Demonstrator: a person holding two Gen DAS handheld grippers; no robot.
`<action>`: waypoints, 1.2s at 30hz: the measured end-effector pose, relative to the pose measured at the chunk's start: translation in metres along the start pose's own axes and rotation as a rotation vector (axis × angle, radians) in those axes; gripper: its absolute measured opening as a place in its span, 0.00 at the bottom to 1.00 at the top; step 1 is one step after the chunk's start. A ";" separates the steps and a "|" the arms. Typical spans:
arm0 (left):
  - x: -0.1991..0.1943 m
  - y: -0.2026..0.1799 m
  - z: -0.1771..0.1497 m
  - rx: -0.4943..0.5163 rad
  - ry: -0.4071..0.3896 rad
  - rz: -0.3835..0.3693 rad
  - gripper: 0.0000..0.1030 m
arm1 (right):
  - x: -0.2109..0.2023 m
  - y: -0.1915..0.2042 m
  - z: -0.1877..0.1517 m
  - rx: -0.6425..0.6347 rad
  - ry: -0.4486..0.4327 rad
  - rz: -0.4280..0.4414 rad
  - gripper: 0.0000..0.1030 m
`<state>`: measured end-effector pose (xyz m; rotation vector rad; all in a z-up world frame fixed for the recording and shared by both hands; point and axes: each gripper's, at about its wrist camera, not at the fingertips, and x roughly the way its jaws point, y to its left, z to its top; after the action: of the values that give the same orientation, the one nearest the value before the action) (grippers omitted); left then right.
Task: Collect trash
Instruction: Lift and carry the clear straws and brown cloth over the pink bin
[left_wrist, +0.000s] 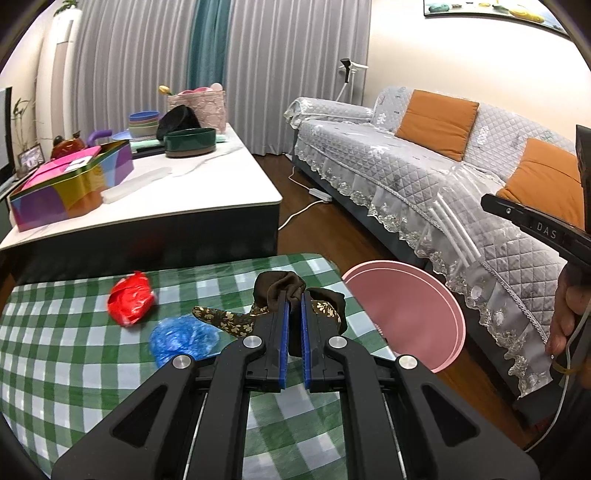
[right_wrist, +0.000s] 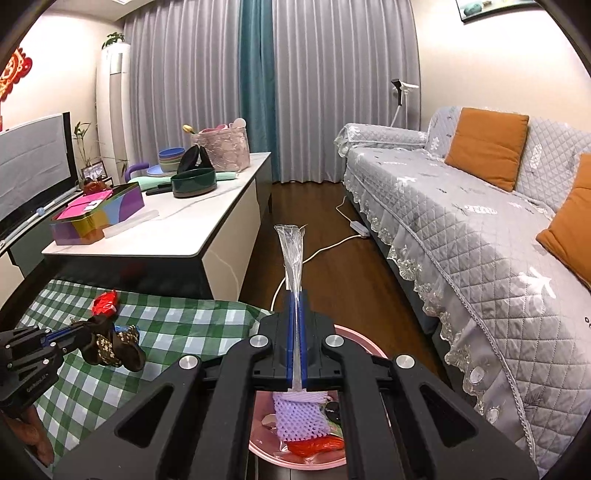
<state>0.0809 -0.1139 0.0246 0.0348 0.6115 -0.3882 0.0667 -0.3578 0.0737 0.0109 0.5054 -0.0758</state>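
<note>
We had the pink bin (right_wrist: 364, 349) under the right gripper (right_wrist: 295, 306), whose fingers pinched a limp clear wrapper (right_wrist: 292, 254) pointing to twelve o'clock over it. Our left gripper (left_wrist: 294, 306) held narrow on soft brown floral cloth (left_wrist: 284, 288) above the checked table (left_wrist: 55, 332). Red wrapper (left_wrist: 131, 299) at ten and blue bag (left_wrist: 183, 338) at nine looked light and crushable anywhere. The bin's contents were largely hidden.

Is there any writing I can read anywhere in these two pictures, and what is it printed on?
"DAS": white letters on the black body of the right claw, seen from the left wrist camera.
Small pale print on the left claw body: too small to read.
White label on the colourful tin box: too blurred to read.
Red wall ornament: a pattern, no legible characters.
</note>
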 end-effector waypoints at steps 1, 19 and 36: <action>0.002 -0.002 0.001 0.001 0.001 -0.003 0.06 | 0.001 -0.002 0.000 0.003 0.002 -0.001 0.03; 0.041 -0.041 0.012 0.042 0.012 -0.093 0.06 | 0.028 -0.021 -0.011 0.045 0.062 -0.023 0.03; 0.095 -0.098 0.014 0.137 0.037 -0.275 0.08 | 0.058 -0.054 -0.030 0.095 0.143 -0.066 0.07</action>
<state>0.1245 -0.2394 -0.0098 0.0897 0.6270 -0.6966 0.0987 -0.4149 0.0203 0.0929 0.6445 -0.1648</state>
